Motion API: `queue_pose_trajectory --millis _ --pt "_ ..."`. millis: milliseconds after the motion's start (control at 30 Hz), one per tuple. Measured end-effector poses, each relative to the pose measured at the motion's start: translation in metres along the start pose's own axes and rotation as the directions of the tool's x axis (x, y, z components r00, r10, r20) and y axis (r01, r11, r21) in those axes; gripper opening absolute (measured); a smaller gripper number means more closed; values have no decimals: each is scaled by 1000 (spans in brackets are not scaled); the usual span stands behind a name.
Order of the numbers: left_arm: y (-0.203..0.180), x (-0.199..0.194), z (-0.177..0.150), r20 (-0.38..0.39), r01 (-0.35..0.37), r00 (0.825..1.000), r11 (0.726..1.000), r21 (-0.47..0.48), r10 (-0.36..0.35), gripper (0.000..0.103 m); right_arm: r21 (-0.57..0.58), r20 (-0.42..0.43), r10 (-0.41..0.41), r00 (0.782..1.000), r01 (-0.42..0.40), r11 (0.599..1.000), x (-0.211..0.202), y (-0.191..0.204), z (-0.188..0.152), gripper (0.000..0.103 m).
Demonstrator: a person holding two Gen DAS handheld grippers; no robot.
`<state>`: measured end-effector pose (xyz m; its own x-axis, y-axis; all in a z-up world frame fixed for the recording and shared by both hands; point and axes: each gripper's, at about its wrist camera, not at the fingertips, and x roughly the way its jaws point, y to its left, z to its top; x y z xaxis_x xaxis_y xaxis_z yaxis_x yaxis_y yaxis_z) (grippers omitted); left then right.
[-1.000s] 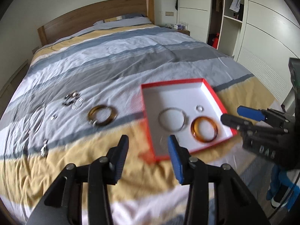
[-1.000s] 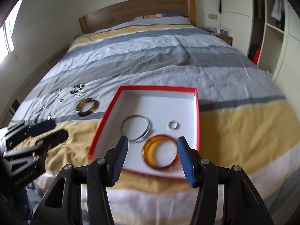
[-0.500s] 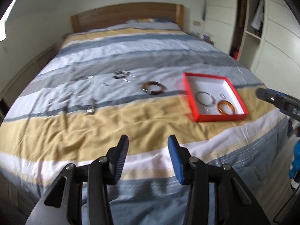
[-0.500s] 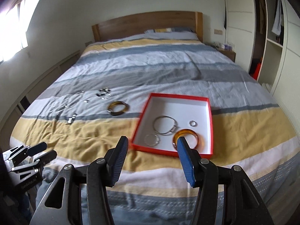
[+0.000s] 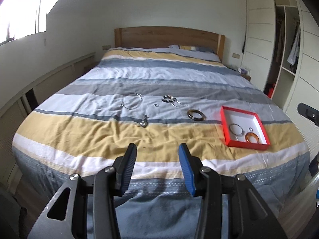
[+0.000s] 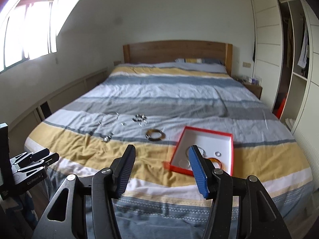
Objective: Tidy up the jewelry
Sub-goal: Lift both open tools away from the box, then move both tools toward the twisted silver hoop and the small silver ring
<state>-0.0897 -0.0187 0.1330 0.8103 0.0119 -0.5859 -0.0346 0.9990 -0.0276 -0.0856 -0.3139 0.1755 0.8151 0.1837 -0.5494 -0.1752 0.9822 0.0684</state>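
Note:
A red box (image 5: 224, 127) (image 6: 176, 153) with a white inside lies on the bed near its foot, right side. It holds an amber bangle (image 5: 252, 137), a silver hoop (image 5: 236, 129) and a small ring (image 5: 250, 128). Loose on the quilt to its left lie a brown bangle (image 5: 196, 115) (image 6: 155, 135), a silver bracelet pile (image 5: 169, 99) (image 6: 140, 118), a wire necklace (image 5: 131, 101) (image 6: 108, 118) and a small clasp piece (image 5: 144, 121) (image 6: 107, 138). My left gripper (image 5: 157, 167) and right gripper (image 6: 161, 169) are both open and empty, held back beyond the foot of the bed.
The striped bed (image 5: 159, 75) fills the room's middle, with a wooden headboard (image 5: 169, 37). A low cabinet (image 5: 49, 79) runs along the left wall. White wardrobes (image 5: 259, 39) stand on the right. The left gripper also shows in the right wrist view (image 6: 41, 159).
Both grippers have pulled well back from the box, off past the foot of the bed, and stay open. The jewelry and box have not moved.

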Motion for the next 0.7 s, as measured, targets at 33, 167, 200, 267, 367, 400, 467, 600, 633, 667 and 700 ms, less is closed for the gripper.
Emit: queue_pose_trajectory --millis 33,167,200,267,367,400,467,600,633,667,700 --pt "3 -5 1 10 0 1000 1000 -8 1 45 0 12 4 1000 -4 1000 -5 1 1 58" --pt "12 -23 3 39 -13 999 1000 -24 14 49 2 56 24 998 -24 1000 -21 7 6 58" --pt "14 -25 3 41 -15 999 999 -28 16 49 1 64 30 997 -30 1000 -24 8 6 58" --pt "19 -26 4 39 -26 999 999 -45 28 49 -1 72 40 997 -40 999 -27 11 7 58" --pt "27 -22 3 28 -31 999 997 -72 33 49 -13 72 47 996 -46 999 -27 13 5 58" --pt "30 -20 3 24 -35 999 996 -81 37 49 -13 71 46 996 -45 999 -27 13 5 58" --pt "34 -15 4 18 -39 999 995 -87 41 49 -5 66 43 997 -43 999 -25 10 4 58" --pt "36 -2 15 24 -48 998 996 -72 50 49 35 57 26 998 -28 999 -17 -5 7 59" --pt "36 2 17 23 -45 999 996 -73 46 49 44 54 26 998 -28 999 -15 -8 8 61" --pt "36 7 20 19 -41 999 996 -75 43 49 50 46 21 999 -23 998 -9 -10 10 61" --pt "36 14 23 14 -34 999 996 -77 35 49 43 38 13 999 -15 999 -4 -10 11 61"
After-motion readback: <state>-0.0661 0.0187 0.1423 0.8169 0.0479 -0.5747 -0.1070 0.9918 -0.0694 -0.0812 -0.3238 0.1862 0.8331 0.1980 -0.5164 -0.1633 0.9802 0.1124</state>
